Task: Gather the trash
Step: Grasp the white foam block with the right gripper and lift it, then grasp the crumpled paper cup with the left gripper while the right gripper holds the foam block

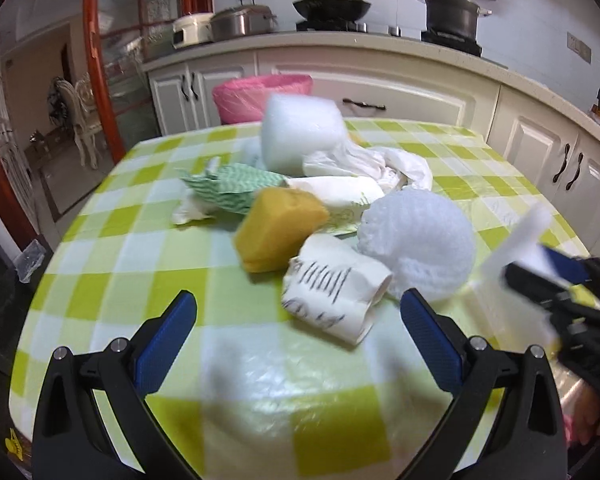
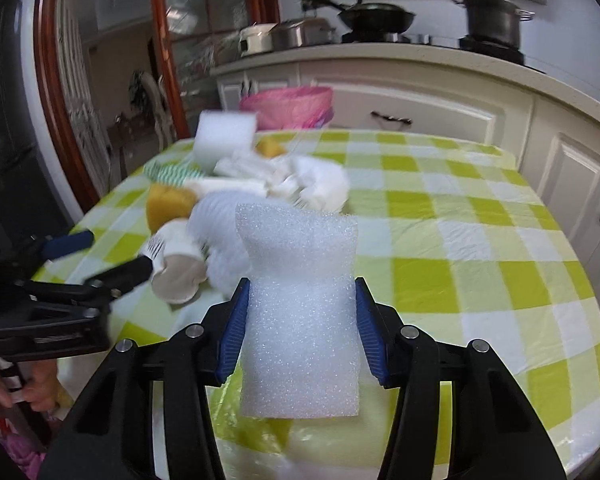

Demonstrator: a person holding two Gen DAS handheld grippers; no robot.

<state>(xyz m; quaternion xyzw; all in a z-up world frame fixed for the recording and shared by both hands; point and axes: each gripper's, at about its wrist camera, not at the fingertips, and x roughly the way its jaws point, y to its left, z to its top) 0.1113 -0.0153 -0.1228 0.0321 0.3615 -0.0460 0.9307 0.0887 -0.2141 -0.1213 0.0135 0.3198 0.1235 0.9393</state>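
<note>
Left wrist view: left gripper [image 1: 298, 334] hangs low over the table [image 1: 100, 248], jaws spread wide, nothing between them. Table has a green-and-white checked cloth. Just ahead of the fingertips lies a crushed paper cup [image 1: 334, 290] on its side, black print on it, closer to the right finger. Touching it behind: a yellow sponge [image 1: 278, 230] and a round white foam net [image 1: 418, 240]. Further back in the same heap are a green patterned cloth [image 1: 236, 186], crumpled white paper [image 1: 364, 166] and a white foam block [image 1: 300, 132]. Beyond the far table edge sits a bin with a pink bag [image 1: 260, 96]. At the right edge, blurred, the right gripper [image 1: 540, 276] holds a white foam sheet [image 1: 516, 240] raised above the table.

Right wrist view: right gripper [image 2: 300, 320] has both blue pads pinching the foam sheet [image 2: 300, 312]; sheet stands upright between them, squeezed in at the waist, clear of the cloth. Trash heap is left of center, paper cup [image 2: 176, 264] nearest, yellow sponge [image 2: 168, 204] behind it, foam block [image 2: 224, 136] at the back. Left gripper [image 2: 96, 256] enters from the left, jaws apart, one finger near the cup's mouth; contact unclear, blurred. Pink-bagged bin [image 2: 288, 106] stands past the table. Wok [image 2: 376, 14] and pot [image 2: 492, 18] on the stove behind.
</note>
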